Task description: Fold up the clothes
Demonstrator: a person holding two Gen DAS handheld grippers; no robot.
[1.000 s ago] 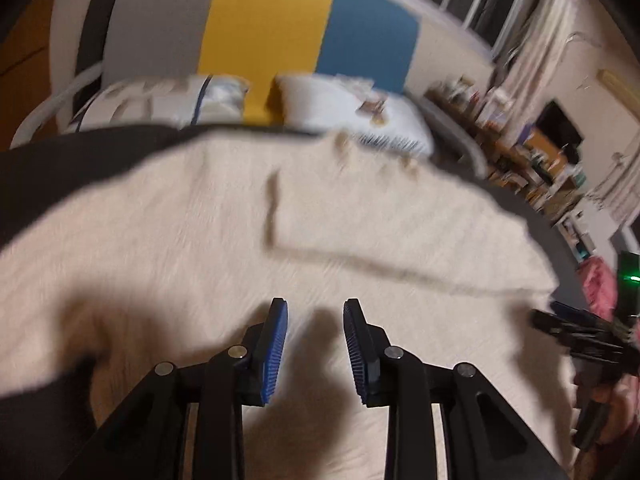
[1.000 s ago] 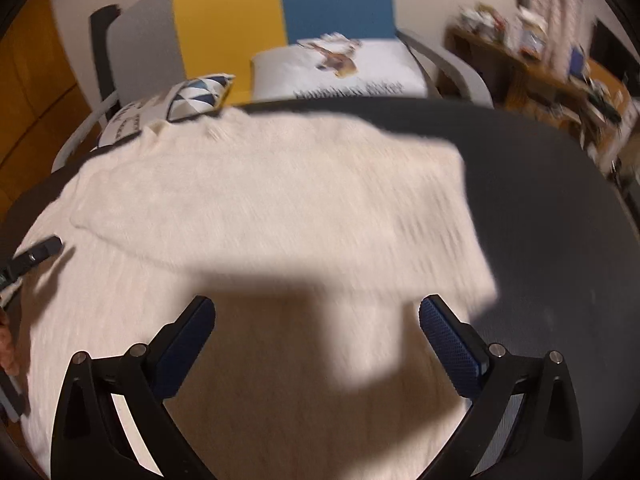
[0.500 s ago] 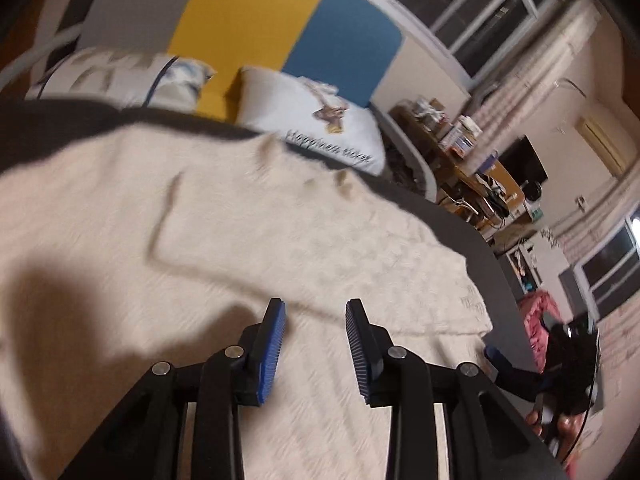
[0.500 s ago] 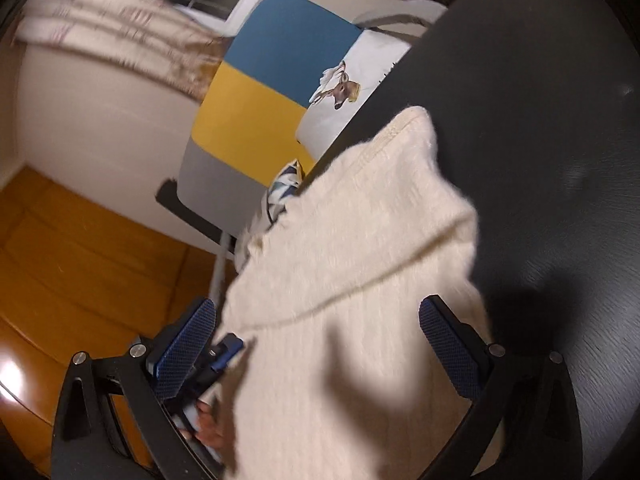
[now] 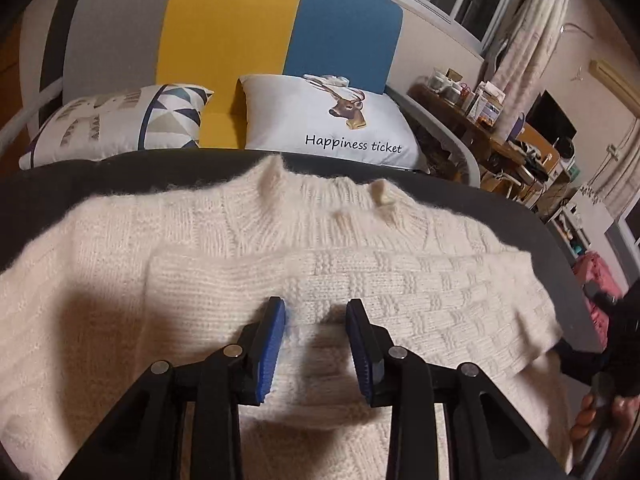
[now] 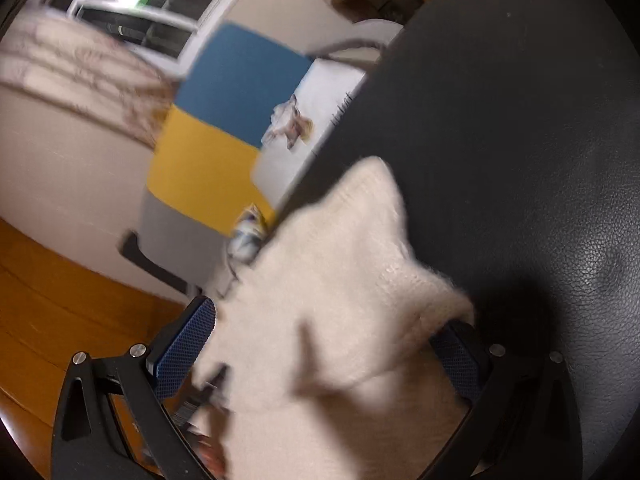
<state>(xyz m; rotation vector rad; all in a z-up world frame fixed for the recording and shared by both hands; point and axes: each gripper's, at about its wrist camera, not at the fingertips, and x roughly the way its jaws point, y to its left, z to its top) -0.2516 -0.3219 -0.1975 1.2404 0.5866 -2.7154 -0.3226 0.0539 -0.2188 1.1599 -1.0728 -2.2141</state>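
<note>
A cream knitted sweater lies spread on a dark leather-look table, its ribbed collar toward the far edge and small fuzzy bobbles near the neckline. One sleeve, worked in a basket-weave pattern, is folded flat across the chest and runs out toward the right side of the table. The wool looks thick and slightly fuzzy, with a shadow falling over the left shoulder area.

The left gripper hovers low over the middle of the sweater, its blue-padded jaws a narrow gap apart with nothing pinched between them. The right gripper has its jaws set wide, and a blurred edge of the sweater sits between them; whether the pads touch the wool I cannot tell. In the left view a hand shows at the far right edge.

Behind the table stands a sofa in grey, yellow and blue, with a deer pillow reading "Happiness ticket" and a triangle-patterned pillow.

Compared with half a second ago, the left view has swung back to face the sofa squarely and is now sharp, with the folded sleeve lying level across the frame. The right view keeps its tilt, but the sweater's edge has come closer in between the jaws, covering part of the right pad.
</note>
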